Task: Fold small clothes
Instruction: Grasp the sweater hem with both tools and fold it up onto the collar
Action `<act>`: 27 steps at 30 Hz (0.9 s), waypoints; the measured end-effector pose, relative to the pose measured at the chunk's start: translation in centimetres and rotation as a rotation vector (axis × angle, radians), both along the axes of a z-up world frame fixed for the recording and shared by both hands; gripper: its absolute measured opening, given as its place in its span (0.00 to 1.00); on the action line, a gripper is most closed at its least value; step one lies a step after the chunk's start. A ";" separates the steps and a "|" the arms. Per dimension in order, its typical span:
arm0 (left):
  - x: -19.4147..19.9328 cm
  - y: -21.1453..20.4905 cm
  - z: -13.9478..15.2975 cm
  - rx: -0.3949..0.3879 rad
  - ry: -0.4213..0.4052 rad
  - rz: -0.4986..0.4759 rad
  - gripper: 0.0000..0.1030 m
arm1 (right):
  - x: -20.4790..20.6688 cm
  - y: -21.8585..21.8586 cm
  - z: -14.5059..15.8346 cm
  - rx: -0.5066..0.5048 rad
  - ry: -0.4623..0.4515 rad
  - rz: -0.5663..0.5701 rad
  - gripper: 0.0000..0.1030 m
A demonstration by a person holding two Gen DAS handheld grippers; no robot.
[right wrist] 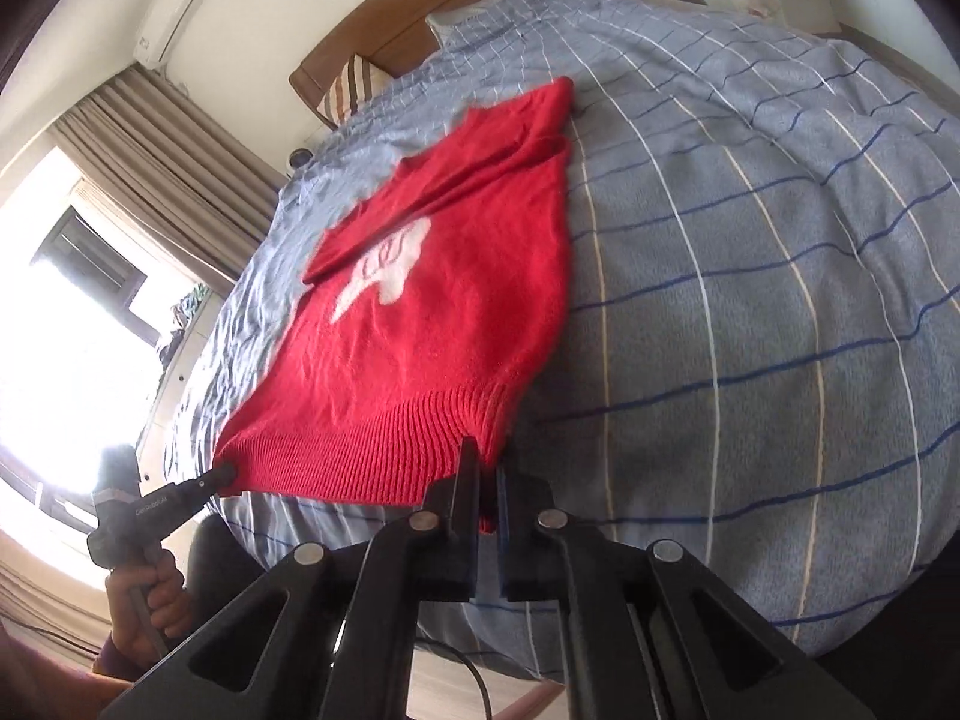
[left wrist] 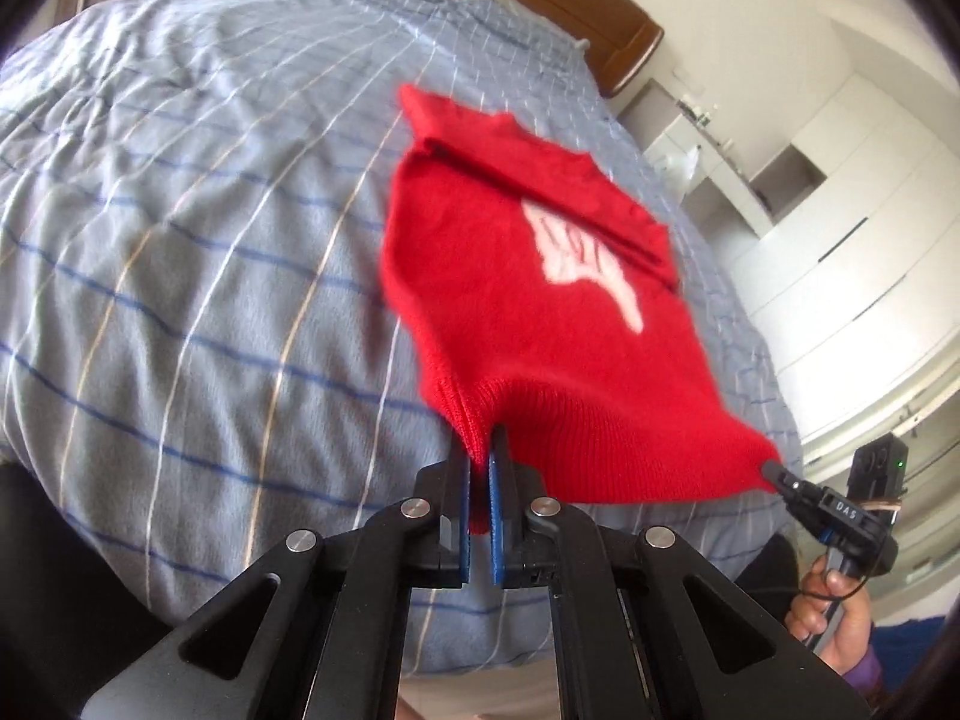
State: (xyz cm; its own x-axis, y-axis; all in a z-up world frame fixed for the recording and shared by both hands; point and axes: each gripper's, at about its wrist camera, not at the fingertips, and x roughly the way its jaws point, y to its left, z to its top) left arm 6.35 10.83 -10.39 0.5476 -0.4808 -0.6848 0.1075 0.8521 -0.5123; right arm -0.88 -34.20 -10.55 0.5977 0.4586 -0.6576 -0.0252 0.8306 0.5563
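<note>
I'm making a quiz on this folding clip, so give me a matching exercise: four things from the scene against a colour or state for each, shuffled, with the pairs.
Column one:
1. sweater
2. bedspread
3. headboard
4. left gripper

Column two:
A. brown wood
B. shut on a corner of the ribbed hem
C. red knit with a white motif
D. grey-blue with thin stripes

Pairs: 1-C, 2-D, 3-A, 4-B

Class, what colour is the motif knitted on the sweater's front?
White, on the red sweater; the motif shows clearest in the right wrist view.
</note>
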 end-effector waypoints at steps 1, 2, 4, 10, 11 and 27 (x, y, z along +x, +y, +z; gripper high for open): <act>1.1 0.1 0.9 -0.016 -0.022 0.002 0.02 | 0.9 -0.1 0.8 0.012 -0.026 -0.008 0.04; 2.7 0.1 1.7 -0.025 -0.041 0.005 0.02 | 2.2 -0.3 1.5 0.018 -0.052 -0.014 0.04; 6.2 -0.4 3.2 -0.025 -0.089 0.013 0.02 | 5.5 -0.7 3.1 0.022 -0.101 -0.033 0.04; 19.2 -3.1 3.9 0.058 -0.121 0.056 0.02 | 18.9 -0.6 4.8 0.007 -0.153 -0.057 0.04; 21.4 -3.6 3.7 0.082 -0.115 0.066 0.02 | 21.2 -0.7 4.5 0.015 -0.146 -0.059 0.04; 35.6 -3.7 -1.0 0.165 0.046 0.222 0.72 | 38.8 -2.2 -2.5 0.020 0.018 -0.112 0.23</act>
